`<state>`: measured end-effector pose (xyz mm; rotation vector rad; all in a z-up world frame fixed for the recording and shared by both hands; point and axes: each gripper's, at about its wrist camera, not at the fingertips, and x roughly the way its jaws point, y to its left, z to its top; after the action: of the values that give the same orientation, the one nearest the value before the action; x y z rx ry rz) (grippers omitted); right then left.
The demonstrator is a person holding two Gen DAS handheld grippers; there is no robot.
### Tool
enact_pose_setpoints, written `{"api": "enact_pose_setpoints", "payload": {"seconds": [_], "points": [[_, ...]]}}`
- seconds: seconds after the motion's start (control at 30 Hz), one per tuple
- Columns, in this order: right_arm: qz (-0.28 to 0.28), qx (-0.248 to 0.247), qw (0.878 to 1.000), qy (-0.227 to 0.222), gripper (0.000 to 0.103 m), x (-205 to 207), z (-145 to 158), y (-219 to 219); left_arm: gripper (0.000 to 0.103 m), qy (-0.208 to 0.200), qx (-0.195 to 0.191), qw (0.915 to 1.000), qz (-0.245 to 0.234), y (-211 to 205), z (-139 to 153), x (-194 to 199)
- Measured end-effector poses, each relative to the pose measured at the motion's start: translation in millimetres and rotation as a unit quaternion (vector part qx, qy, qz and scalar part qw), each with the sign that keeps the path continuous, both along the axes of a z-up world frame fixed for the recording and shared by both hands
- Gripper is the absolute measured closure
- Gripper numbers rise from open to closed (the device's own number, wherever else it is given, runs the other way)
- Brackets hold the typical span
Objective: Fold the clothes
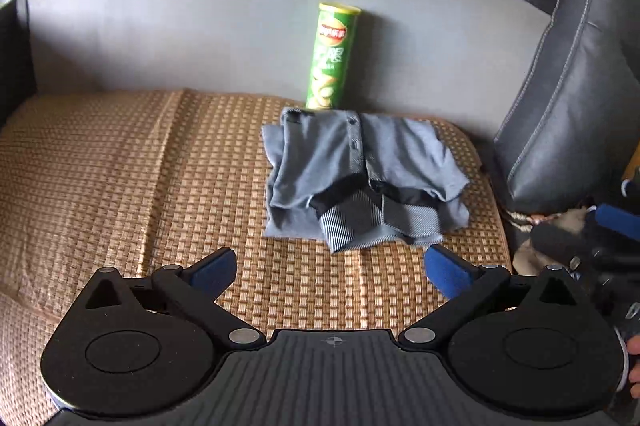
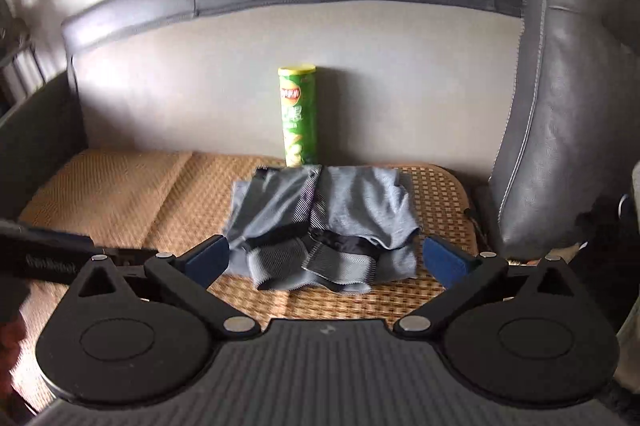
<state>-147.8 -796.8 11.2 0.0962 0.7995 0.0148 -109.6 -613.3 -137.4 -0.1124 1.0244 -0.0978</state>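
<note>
Folded grey polo shirt [image 1: 360,174] sitting on the woven sofa mat [image 1: 140,166], just in front of a green chip can [image 1: 332,54]. Left gripper [image 1: 330,266] and right gripper [image 2: 326,260] both spread wide, holding nothing, seemingly above the mat.

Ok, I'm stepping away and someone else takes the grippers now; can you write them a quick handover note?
Left gripper: open, holding nothing, above the mat in front of the shirt.
Right gripper: open, empty, also clear of the cloth.
Grey polo shirt: lies folded into a compact bundle on the woven mat, collar toward you, just in front of the green chip can.
Done: the shirt looks folded.
Left: maybe tidy the loose collar; no other garment clearly in view.
</note>
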Motion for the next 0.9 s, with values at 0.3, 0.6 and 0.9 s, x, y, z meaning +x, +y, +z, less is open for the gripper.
{"api": "enact_pose_setpoints", "payload": {"seconds": [0.3, 0.6, 0.9], "points": [[0.025, 0.001, 0.999, 0.036, 0.0, 11, -18, -22, 0.0, 0.02, 0.011, 0.9994, 0.025, -23, -7, 12], [0.027, 0.005, 0.999, 0.045, 0.0, 19, -25, -26, 0.0, 0.02, 0.025, 0.9994, 0.013, -33, -8, 16], [0.023, 0.005, 0.998, 0.056, 0.0, 25, -34, -30, 0.0, 0.026, 0.016, 0.9995, 0.002, -43, -17, 25]]}}
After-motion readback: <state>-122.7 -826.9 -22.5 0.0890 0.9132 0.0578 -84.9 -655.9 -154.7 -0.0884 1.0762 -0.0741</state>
